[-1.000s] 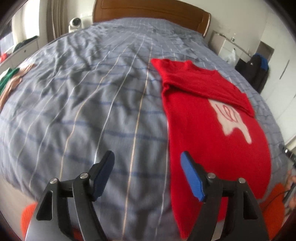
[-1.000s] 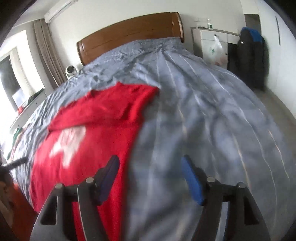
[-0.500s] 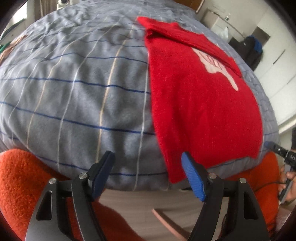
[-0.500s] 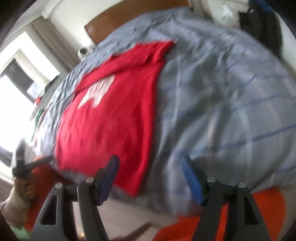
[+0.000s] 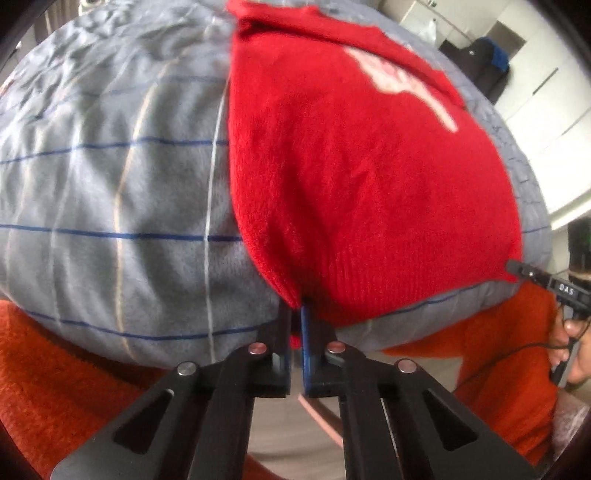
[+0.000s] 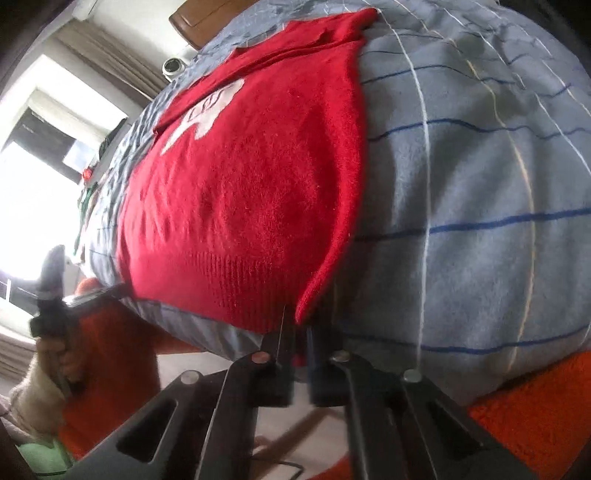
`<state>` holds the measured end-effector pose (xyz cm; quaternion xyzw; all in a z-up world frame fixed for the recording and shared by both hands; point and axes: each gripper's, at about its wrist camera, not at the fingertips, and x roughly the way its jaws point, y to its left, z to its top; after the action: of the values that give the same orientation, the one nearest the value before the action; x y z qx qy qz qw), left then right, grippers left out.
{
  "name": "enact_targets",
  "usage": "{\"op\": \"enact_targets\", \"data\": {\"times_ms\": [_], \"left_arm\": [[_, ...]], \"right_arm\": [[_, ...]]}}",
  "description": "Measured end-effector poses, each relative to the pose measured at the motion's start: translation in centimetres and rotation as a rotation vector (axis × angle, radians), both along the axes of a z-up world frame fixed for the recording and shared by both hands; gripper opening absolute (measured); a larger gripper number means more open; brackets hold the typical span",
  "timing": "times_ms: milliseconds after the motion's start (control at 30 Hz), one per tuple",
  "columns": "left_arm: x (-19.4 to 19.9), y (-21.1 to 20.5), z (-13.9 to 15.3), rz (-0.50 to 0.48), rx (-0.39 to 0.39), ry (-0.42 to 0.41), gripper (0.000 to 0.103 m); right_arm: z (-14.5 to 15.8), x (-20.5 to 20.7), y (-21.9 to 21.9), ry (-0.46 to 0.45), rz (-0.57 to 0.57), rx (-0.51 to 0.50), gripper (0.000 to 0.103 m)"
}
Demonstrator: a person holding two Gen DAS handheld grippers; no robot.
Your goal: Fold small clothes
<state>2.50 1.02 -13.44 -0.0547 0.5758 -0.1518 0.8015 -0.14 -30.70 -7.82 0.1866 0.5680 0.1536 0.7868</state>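
A red knit sweater [image 5: 369,184] with a white design [image 5: 399,81] lies flat on the grey striped bed cover [image 5: 110,184], its ribbed hem at the near edge of the bed. My left gripper [image 5: 295,314] is closing tight on the hem's left corner, with red knit pinched between its pads. In the right wrist view the same sweater [image 6: 240,203] stretches away from me. There my right gripper [image 6: 301,328] is closing tight on the hem's right corner, and the fabric peaks up from its jaws.
An orange fleecy cover [image 5: 55,369] hangs below the bed edge, above the wooden floor. A person's hand [image 6: 44,376] holds the other gripper at the far hem corner. The bed cover [image 6: 480,184] runs back to a wooden headboard [image 6: 207,18]. A dark jacket [image 5: 487,66] hangs by the white cupboards.
Both grippers came down and forward from above the bed to the sweater's near hem. Their jaws, wide apart before, are now pinched on the two hem corners.
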Motion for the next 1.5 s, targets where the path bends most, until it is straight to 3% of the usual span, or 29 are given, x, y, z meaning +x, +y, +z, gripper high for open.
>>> {"op": "enact_targets", "data": {"times_ms": [167,233,333,533,667,767,800,867,900,933,967,1033,1100,1167,1233,1300,1333,1400,1467,1500], "left_arm": [[0.8,1.2,4.9,0.053,-0.153,-0.09,0.002],[3.3,2.0,7.0,0.105,-0.213,-0.143,0.002],[8.8,2.8,8.9,0.181,-0.24,-0.212,0.002],[22.1,0.9,9.5,0.234,-0.156,-0.283,0.002],[29.6,-1.0,8.0,0.243,-0.083,-0.259,0.002],[32.6,-1.3,6.2,0.261,-0.041,-0.223,0.004],[33.4,-1.3,5.7,0.266,-0.034,-0.211,0.008],[34.9,-0.6,4.9,0.324,-0.007,-0.189,0.031],[35.1,0.2,5.2,0.349,-0.027,-0.196,0.055],[35.2,0.8,5.5,0.372,-0.052,-0.212,0.068],[35.2,1.5,6.0,0.391,-0.073,-0.233,0.071],[34.3,3.0,7.3,0.398,-0.101,-0.27,0.074],[33.3,3.4,8.1,0.385,-0.101,-0.286,0.074],[31.8,3.1,8.5,0.332,-0.108,-0.304,0.079],[30.0,1.9,7.9,0.267,-0.088,-0.308,0.093],[29.6,0.2,5.9,0.214,-0.011,-0.263,0.093],[29.5,-0.1,5.1,0.213,0.023,-0.232,0.087],[28.0,0.3,4.6,0.244,0.03,-0.183,0.074],[25.4,1.3,5.7,0.255,-0.027,-0.221,0.076],[22.8,2.2,6.8,0.268,-0.026,-0.283,0.086]], "right_arm": [[3.3,0.3,-1.5,-0.087,-0.049,0.065,0.005],[5.3,1.7,-2.1,-0.162,-0.075,0.092,0.005],[7.6,5.8,-2.9,-0.266,-0.12,0.086,0.005],[9.4,18.9,-3.2,-0.366,-0.175,0.038,0.005],[8.8,27.5,-2.9,-0.35,-0.206,0.03,0.005],[7.4,32.4,-3.3,-0.318,-0.245,0.026,0.005],[6.7,33.6,-3.6,-0.304,-0.259,0.026,0.005],[4.9,35.6,-3.9,-0.267,-0.288,0.057,0.008],[3.9,36.2,-4.3,-0.245,-0.307,0.078,0.012],[3.2,36.6,-4.7,-0.226,-0.34,0.088,0.031],[2.9,36.3,-5.2,-0.226,-0.366,0.095,0.048],[3.5,35.6,-6.4,-0.267,-0.413,0.126,0.049],[4.8,35.1,-6.5,-0.306,-0.393,0.1,0.049],[6.8,34.1,-5.1,-0.353,-0.275,0.066,0.049],[7.6,32.8,-3.0,-0.373,-0.142,0.071,0.049],[7.2,31.6,-0.8,-0.353,-0.026,0.084,0.054],[6.3,30.9,0.2,-0.322,0.02,0.069,0.057],[4.3,29.8,1.0,-0.259,0.031,-0.04,0.057],[3.5,27.9,0.4,-0.24,-0.03,-0.114,0.056],[4.6,25.7,-0.1,-0.296,-0.066,-0.111,0.056]]}}
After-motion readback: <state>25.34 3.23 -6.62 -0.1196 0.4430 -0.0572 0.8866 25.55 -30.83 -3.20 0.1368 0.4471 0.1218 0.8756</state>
